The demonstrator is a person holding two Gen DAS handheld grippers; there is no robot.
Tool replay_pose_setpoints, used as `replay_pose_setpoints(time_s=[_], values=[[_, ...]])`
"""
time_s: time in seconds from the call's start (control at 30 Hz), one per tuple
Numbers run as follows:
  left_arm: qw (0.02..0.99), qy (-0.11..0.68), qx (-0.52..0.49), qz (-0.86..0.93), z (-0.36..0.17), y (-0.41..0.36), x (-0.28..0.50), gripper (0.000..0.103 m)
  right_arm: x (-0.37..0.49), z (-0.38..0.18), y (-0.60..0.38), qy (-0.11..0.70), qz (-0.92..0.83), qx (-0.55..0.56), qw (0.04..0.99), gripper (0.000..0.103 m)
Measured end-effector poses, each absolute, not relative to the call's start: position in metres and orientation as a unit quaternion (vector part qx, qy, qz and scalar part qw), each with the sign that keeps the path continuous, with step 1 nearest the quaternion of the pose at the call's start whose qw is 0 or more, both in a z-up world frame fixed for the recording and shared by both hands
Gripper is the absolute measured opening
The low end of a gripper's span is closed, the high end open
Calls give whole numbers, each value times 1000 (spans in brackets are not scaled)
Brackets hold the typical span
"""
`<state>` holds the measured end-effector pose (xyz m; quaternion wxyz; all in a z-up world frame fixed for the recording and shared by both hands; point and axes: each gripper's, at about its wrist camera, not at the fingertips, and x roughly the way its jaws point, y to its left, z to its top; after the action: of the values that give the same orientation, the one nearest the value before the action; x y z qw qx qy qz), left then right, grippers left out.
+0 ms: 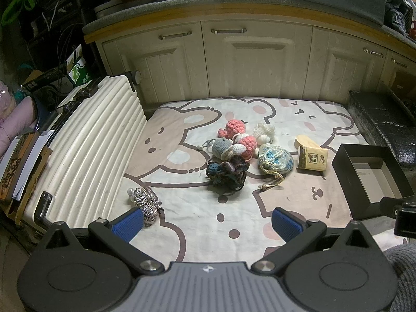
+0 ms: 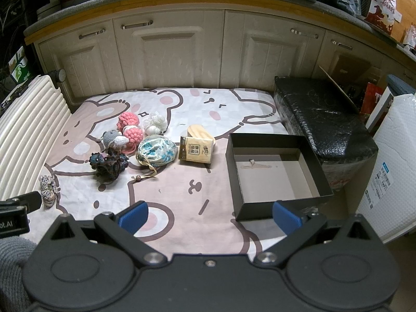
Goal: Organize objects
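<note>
Nothing is put away yet. The box (image 2: 275, 171) at right is empty; the toys (image 2: 122, 140), pouch (image 2: 157, 150) and tissue pack (image 2: 196, 150) lie mid-frame on the mat (image 2: 182, 189). Both tools, left (image 1: 208, 223) and right (image 2: 209, 217), are wide open, holding nothing.

On the cartoon sheet (image 2: 182, 182): 2 pink crochet balls (image 2: 128, 121), far left of centre. 1 white yarn bundle (image 2: 155, 123). 1 grey crochet mouse (image 2: 113, 138). 1 dark crochet dragon (image 2: 109, 162). 1 floral drawstring pouch (image 2: 157, 150), centre. 1 tissue pack (image 2: 196, 152). 1 wooden block (image 2: 199, 132) behind it. 1 striped cord bundle (image 2: 48, 191), near left. 1 open black box (image 2: 275, 174), right. 1 ribbed white suitcase (image 1: 91, 156), left edge.
</note>
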<state>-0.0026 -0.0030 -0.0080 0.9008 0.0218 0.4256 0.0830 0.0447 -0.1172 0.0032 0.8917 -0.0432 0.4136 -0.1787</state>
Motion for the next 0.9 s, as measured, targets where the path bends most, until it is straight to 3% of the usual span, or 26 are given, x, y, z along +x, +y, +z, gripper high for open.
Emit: replay_pose_setpoints(time_s=[0.9], values=[[899, 427, 14, 95, -7, -1, -1, 103, 45, 3, -117, 415, -180, -40, 891, 103]])
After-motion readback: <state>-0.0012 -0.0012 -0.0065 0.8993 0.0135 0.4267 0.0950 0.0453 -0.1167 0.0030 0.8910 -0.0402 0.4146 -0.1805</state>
